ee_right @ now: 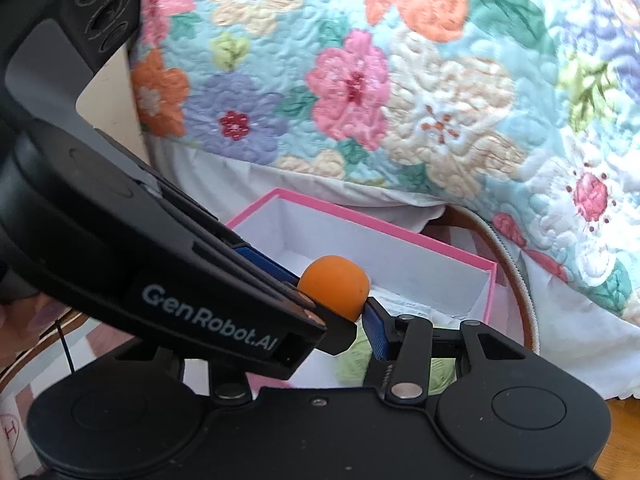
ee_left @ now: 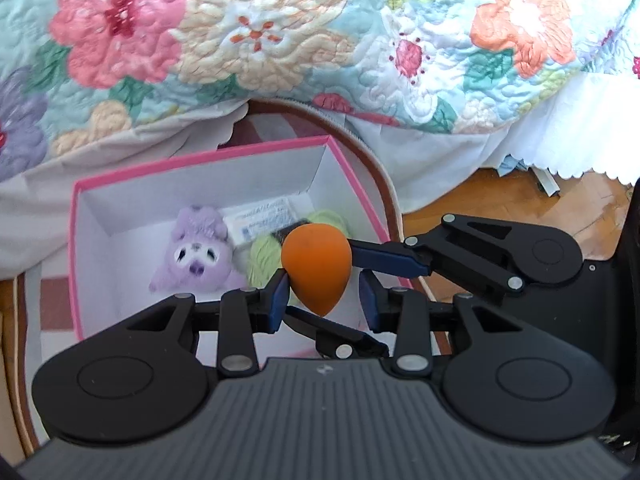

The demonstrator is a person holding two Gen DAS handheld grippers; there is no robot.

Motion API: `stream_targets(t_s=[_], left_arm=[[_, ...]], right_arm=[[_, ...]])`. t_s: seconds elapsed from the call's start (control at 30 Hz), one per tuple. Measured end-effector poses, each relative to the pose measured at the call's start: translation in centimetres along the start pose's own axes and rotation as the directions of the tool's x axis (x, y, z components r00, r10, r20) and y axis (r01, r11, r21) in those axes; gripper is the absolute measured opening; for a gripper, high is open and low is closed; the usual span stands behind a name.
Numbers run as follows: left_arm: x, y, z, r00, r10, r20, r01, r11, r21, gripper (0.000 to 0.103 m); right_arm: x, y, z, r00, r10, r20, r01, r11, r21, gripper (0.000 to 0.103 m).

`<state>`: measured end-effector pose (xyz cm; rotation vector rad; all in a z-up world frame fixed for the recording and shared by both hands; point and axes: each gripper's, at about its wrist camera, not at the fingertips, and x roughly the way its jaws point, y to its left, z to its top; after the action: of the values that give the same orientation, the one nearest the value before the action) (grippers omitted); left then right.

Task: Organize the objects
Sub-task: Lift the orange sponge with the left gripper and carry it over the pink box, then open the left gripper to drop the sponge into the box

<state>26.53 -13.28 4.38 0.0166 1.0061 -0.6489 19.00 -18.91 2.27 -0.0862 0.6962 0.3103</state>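
Your 2 claws meet over an open pink box (ee_left: 200, 160) with white inner walls. An orange egg-shaped sponge (ee_left: 316, 264) sits between them, above the near right part of the box, with its rounded end up and its pointed tip down.

Your right claw (ee_left: 320, 280) reaches in from the right side of the left wrist view. It is closed on the sponge: 1 blue-padded finger (ee_left: 384, 258) presses the upper right side, and the other runs under the tip.

Your left claw (ee_left: 324, 300) comes from below with its jaws narrow around the lower half of the sponge. Its left pad (ee_left: 278, 298) touches the sponge. A thin gap shows beside the right pad, so this claw is not squeezing.

On the box floor lie a purple plush toy (ee_left: 196, 252), a ball of light green yarn (ee_left: 262, 260) and a white printed packet (ee_left: 260, 220). The toy lies on the left, the yarn is just beside it under the sponge, and the packet is behind them.

A quilted floral bedspread (ee_left: 280, 40) hangs behind the box. Wood floor (ee_left: 500, 204) shows to the right.
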Motion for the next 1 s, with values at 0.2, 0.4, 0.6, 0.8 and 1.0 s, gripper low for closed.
stream_targets(t_s=[0.2,0.4,0.6,0.8,1.0], left_arm=[[3.3,1.0,1.6,0.998,-0.056,-0.005,0.056,0.998,-0.026,0.035],[6.3,2.5,3.0,0.997,-0.079,-0.020,0.077,0.995,-0.068,0.037],[8.6,4.2,3.4,0.996,-0.095,-0.002,0.093,0.986,-0.137,0.037],[10.2,5.4,3.3,0.994,-0.102,0.031,0.106,0.972,-0.208,0.037],[10.1,5.1,3.2,0.997,-0.069,0.038,0.076,0.976,-0.203,0.044]], right_arm=[[2.2,-3.3,-0.5,1.000,-0.008,0.007,0.007,0.996,0.091,0.050],[4.2,-5.4,0.0,1.000,0.000,-0.010,0.001,0.990,0.140,0.049],[6.9,-6.9,0.4,0.998,-0.015,-0.057,0.023,0.990,0.142,0.048],[8.6,-7.5,0.5,0.995,-0.049,-0.085,0.059,0.991,0.121,0.049],[8.2,-7.5,0.2,0.995,-0.070,-0.077,0.079,0.990,0.118,0.050]])
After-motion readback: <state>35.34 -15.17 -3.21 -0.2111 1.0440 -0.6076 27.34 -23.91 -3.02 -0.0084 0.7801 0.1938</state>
